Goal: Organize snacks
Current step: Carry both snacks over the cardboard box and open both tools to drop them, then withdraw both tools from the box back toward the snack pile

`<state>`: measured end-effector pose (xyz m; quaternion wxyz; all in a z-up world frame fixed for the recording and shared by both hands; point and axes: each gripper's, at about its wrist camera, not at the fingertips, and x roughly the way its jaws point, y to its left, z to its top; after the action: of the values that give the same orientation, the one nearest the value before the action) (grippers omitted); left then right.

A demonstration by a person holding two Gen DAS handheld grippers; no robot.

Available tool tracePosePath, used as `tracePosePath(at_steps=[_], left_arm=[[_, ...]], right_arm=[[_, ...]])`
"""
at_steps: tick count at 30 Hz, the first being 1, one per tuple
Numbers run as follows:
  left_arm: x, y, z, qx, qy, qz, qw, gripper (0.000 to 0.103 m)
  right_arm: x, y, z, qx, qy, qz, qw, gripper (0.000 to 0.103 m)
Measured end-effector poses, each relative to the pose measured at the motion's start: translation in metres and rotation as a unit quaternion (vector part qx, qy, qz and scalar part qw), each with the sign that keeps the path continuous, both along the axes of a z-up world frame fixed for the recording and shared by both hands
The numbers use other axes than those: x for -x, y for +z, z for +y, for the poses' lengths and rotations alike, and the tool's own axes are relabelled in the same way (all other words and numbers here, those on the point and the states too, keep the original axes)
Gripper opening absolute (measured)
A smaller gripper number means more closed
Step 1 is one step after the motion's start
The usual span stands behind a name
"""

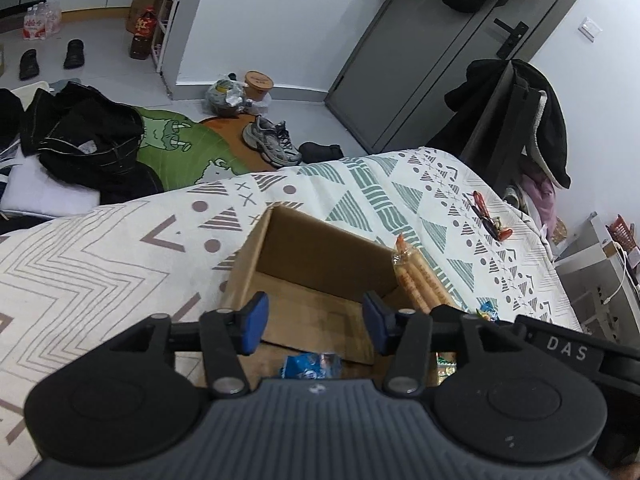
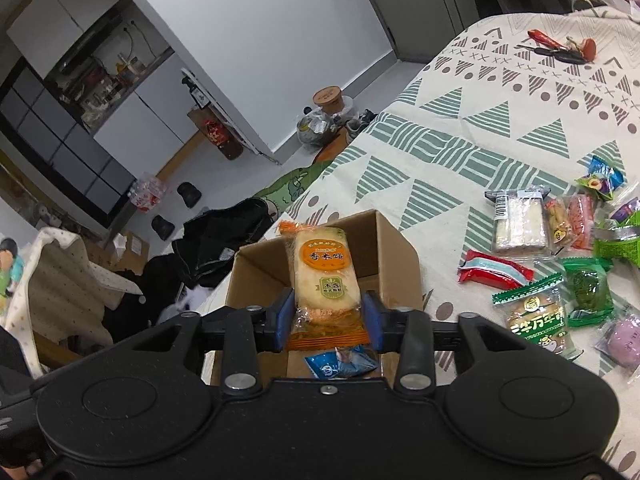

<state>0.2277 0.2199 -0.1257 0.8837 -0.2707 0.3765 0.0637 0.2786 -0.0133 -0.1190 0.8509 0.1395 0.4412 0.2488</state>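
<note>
An open cardboard box [image 1: 320, 248] [image 2: 396, 244] stands on the patterned bedspread. A blue snack packet [image 1: 312, 366] [image 2: 340, 364] lies on the box floor near me. My left gripper [image 1: 316, 322] is open and empty above the box. My right gripper [image 2: 326, 318] is shut on an orange rice cracker packet [image 2: 324, 272], held upright over the box; the same packet shows at the box's right side in the left wrist view [image 1: 420, 280]. Several loose snack packets [image 2: 560, 248] lie on the bedspread to the right of the box.
A bunch of keys [image 1: 486, 216] [image 2: 560, 50] lies on the far part of the bed. Black clothes [image 1: 80, 136], a green mat and shoes [image 1: 272, 142] lie on the floor beyond the bed edge. A grey door [image 1: 420, 60] stands at the back.
</note>
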Motion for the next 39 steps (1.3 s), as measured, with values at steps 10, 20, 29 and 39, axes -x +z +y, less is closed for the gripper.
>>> tracePosePath(at_steps=[10,20,29,39], left_arm=[[0.018,0.016,-0.005,-0.005,0.015,0.012,0.9998,0.079],[0.036,0.035,-0.033,-0.022,0.010,0.010,0.9997,0.095],[0.053,0.059,-0.076,-0.052,-0.026,-0.009,0.9983,0.103],[0.065,0.079,-0.123,-0.078,-0.050,-0.023,0.9954,0.103]], right_arm=[[0.018,0.020,-0.026,0.017,-0.018,-0.026,0.999,0.074],[0.043,0.044,-0.077,0.036,-0.043,-0.052,0.997,0.098],[0.062,0.056,-0.115,0.047,-0.056,-0.054,0.996,0.103],[0.080,0.071,-0.161,0.056,-0.070,-0.071,0.993,0.103]])
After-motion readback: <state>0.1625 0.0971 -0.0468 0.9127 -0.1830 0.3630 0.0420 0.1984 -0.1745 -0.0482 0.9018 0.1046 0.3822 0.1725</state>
